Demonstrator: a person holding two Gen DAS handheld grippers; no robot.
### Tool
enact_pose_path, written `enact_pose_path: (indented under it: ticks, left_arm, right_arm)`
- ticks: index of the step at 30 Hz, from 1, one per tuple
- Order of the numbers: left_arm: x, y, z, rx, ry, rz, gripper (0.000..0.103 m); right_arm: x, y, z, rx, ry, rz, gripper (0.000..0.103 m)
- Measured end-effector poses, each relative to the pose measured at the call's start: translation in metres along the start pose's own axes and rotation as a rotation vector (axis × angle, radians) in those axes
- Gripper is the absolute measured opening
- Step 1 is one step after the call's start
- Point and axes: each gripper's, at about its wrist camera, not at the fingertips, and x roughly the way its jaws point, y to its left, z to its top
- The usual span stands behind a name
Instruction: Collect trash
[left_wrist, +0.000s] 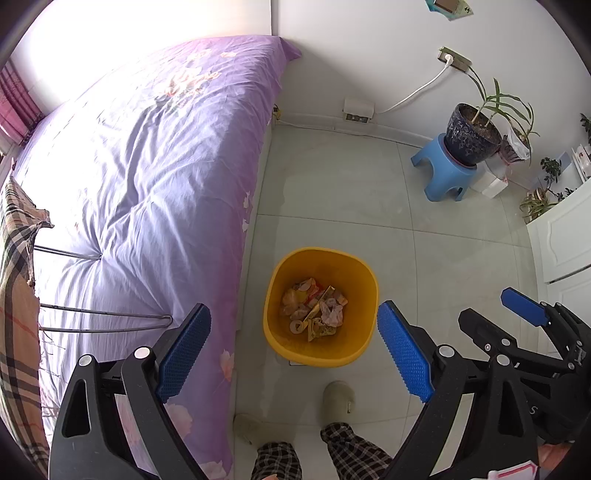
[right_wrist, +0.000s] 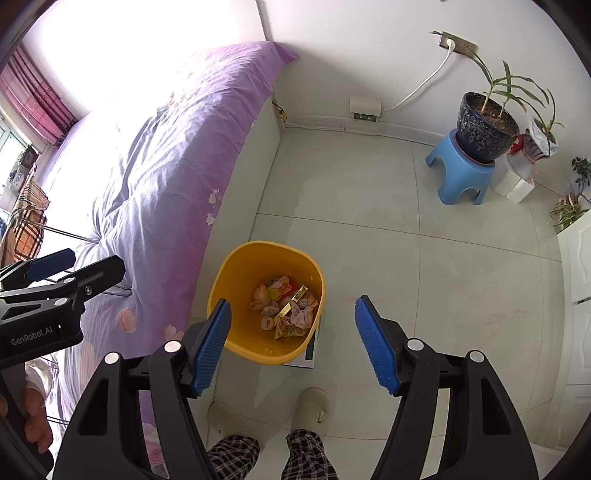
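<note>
A yellow bin (left_wrist: 288, 269) stands on the tiled floor beside the bed, with wrappers and crumpled trash (left_wrist: 314, 310) at its bottom. My left gripper (left_wrist: 293, 350) hovers above its near rim, jaws wide apart and empty. In the right wrist view the same bin (right_wrist: 243, 273) and trash (right_wrist: 284, 310) lie just ahead of my right gripper (right_wrist: 293, 343), which is open with nothing between its blue pads (right_wrist: 376, 347). Each gripper also shows in the other's view: the right gripper (left_wrist: 498, 314) at the right edge, the left gripper (right_wrist: 74, 269) over the bed.
A bed with a purple quilt (left_wrist: 147, 184) fills the left side, with wire hangers (left_wrist: 110, 317) and a plaid cloth (left_wrist: 14, 295) on it. A blue stool (left_wrist: 443, 173) bears a potted plant (left_wrist: 472, 136). A white cabinet (right_wrist: 580, 277) stands at the right. The person's slippered feet (right_wrist: 314, 406) stand near the bin.
</note>
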Motion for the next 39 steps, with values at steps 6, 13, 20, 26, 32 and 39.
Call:
enact_pose_path:
  ticks: [6, 13, 20, 26, 32, 39]
  left_arm:
    - [0.0, 0.0001, -0.0002, 0.0, -0.001, -0.001, 0.091]
    - [-0.0011, -0.0003, -0.0004, -0.003, 0.002, 0.001, 0.091]
    - [-0.0028, 0.0013, -0.001, -0.008, -0.001, 0.003, 0.091]
    - [-0.0031, 0.0019, -0.0016, -0.007, -0.003, 0.001, 0.091]
    - [-0.0038, 0.0021, -0.0019, -0.007, -0.005, 0.003, 0.091]
    - [-0.0076, 0.0005, -0.002, 0.003, -0.009, -0.009, 0.072]
  right_arm:
    - [-0.0006, -0.0001, -0.0003, 0.0, 0.0, 0.001, 0.07]
    - [-0.0006, 0.0001, -0.0003, 0.0, 0.001, 0.0, 0.07]
    - [-0.0011, 0.0008, -0.0008, 0.0, 0.001, 0.001, 0.07]
    - [-0.0018, 0.0011, -0.0013, 0.0, 0.001, 0.001, 0.07]
    - [-0.0035, 0.0021, -0.0022, -0.002, -0.001, 0.0, 0.07]
    - [-0.0071, 0.0038, -0.0048, -0.004, -0.003, -0.004, 0.07]
